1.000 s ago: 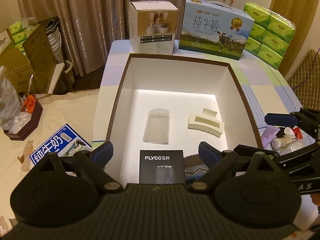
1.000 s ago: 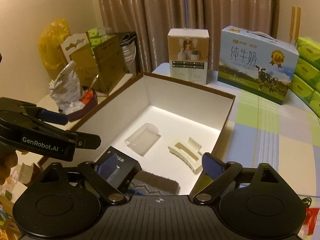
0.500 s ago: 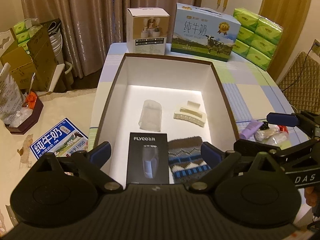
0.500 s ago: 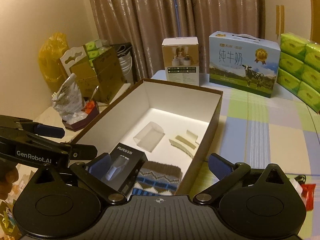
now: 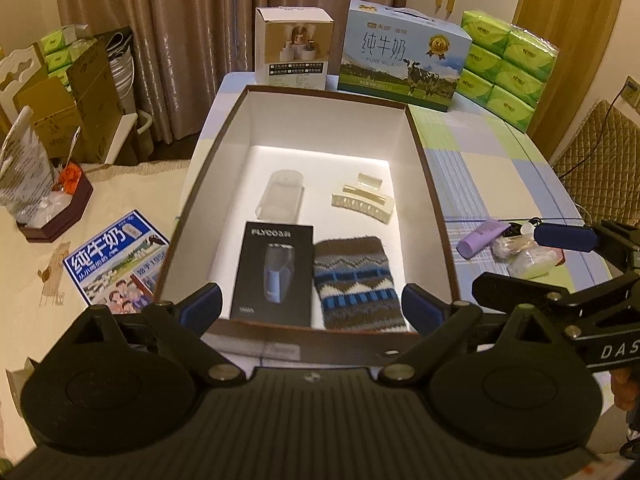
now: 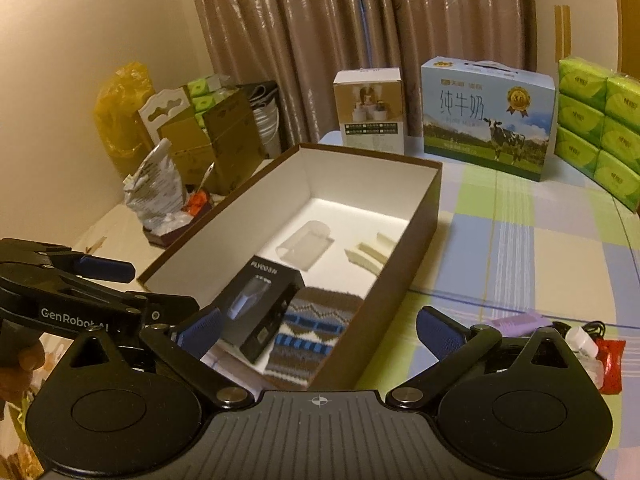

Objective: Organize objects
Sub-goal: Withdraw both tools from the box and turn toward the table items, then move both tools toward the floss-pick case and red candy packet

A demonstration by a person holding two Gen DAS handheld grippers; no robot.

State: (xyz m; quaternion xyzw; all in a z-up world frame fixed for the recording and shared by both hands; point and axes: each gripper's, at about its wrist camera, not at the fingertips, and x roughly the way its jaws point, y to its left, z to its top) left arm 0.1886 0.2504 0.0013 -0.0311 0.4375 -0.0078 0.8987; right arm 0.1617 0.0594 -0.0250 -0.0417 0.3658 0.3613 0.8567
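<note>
Both tools gape empty — box holds four items

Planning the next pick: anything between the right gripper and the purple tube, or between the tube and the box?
Nothing visible blocks either. The right gripper, fingers wide and empty, sits just short of the purple tube, which lies on bare tablecloth. Only the brown box's right wall stands between tube and interior; small packets lie beside it, not across.

The table with its checked cloth carries an open box. Behind the box stand a small carton, a milk carton and tissue packs; right of it lies a purple tube.
</note>
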